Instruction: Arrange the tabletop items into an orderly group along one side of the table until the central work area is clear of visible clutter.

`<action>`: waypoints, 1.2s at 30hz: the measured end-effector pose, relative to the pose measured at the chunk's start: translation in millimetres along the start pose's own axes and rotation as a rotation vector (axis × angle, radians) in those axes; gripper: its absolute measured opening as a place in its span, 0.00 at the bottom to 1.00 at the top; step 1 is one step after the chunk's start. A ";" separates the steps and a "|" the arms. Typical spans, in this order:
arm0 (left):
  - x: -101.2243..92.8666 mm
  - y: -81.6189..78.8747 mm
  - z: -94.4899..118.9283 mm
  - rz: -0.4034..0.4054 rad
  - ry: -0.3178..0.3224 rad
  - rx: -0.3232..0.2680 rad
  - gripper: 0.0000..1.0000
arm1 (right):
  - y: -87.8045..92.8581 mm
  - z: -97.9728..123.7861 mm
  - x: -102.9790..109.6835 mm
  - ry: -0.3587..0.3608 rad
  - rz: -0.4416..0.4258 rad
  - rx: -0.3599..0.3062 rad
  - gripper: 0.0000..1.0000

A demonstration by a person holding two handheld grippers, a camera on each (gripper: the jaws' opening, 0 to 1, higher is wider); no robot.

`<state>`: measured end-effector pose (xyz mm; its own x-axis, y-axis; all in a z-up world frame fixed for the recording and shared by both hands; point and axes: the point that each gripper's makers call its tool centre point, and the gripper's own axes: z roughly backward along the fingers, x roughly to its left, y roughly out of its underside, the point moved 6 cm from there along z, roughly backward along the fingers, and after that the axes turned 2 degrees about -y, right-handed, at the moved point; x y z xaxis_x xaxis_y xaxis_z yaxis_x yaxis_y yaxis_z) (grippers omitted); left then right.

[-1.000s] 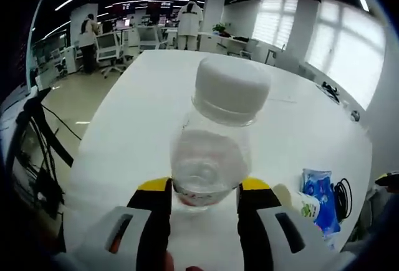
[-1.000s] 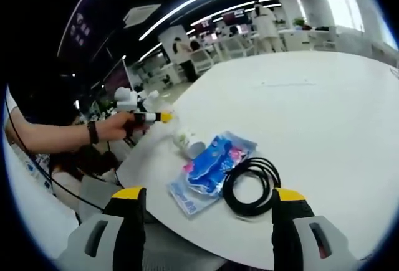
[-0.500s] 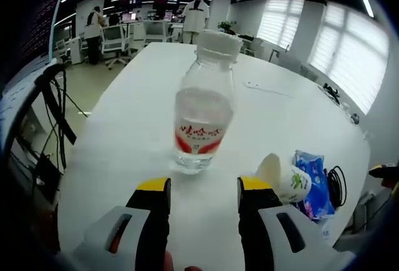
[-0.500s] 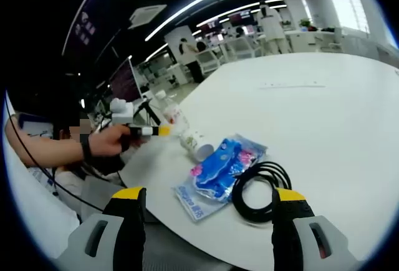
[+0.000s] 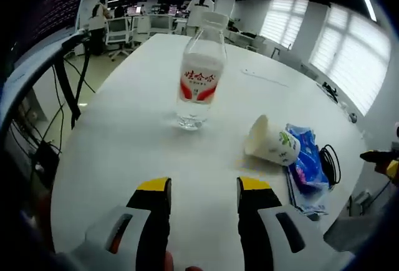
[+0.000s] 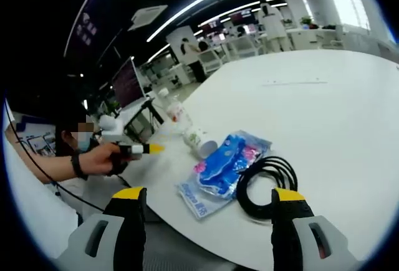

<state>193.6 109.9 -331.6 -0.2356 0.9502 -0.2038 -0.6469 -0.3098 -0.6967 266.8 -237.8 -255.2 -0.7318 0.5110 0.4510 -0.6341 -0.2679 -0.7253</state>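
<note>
A clear water bottle (image 5: 201, 75) with a white cap and red label stands upright on the white table (image 5: 124, 152), well ahead of my left gripper (image 5: 204, 189), which is open with nothing between its jaws. To the bottle's right a paper cup (image 5: 271, 143) lies on its side against a blue packet (image 5: 305, 166), beside a coiled black cable (image 5: 330, 162). My right gripper (image 6: 207, 199) is open over the table's edge, near the cable (image 6: 268, 180) and packet (image 6: 224, 165). A hand holds the left gripper (image 6: 153, 149) short of the cup (image 6: 198, 139) and bottle (image 6: 174, 110).
A thin pen-like item (image 5: 262, 76) lies farther out on the table. A black stand with cables (image 5: 65, 84) rises off the table's left edge. People and office chairs (image 5: 118, 31) are far behind. The table's wide middle (image 6: 324, 115) is bare.
My left gripper has let go of the bottle and drawn back from it. The bottle now stands alone on the table. The right gripper has hardly moved.
</note>
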 end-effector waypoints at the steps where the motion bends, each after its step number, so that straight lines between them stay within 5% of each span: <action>1: -0.4 3.3 3.8 0.000 0.001 0.001 0.41 | 0.1 -0.2 -0.2 -0.001 -0.002 -0.001 0.84; 17: 2.7 31.6 36.6 0.024 0.003 -0.019 0.40 | 6.4 -12.4 3.0 -0.038 -0.009 0.026 0.83; 36: -11.0 30.4 58.8 0.033 0.016 -0.074 0.38 | 12.1 -36.6 22.3 -0.108 0.034 0.089 0.82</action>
<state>133.8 88.2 -310.1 -0.2439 0.9402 -0.2380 -0.5833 -0.3382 -0.7385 252.0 -199.7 -272.9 -0.7729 0.4108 0.4836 -0.6245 -0.3575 -0.6944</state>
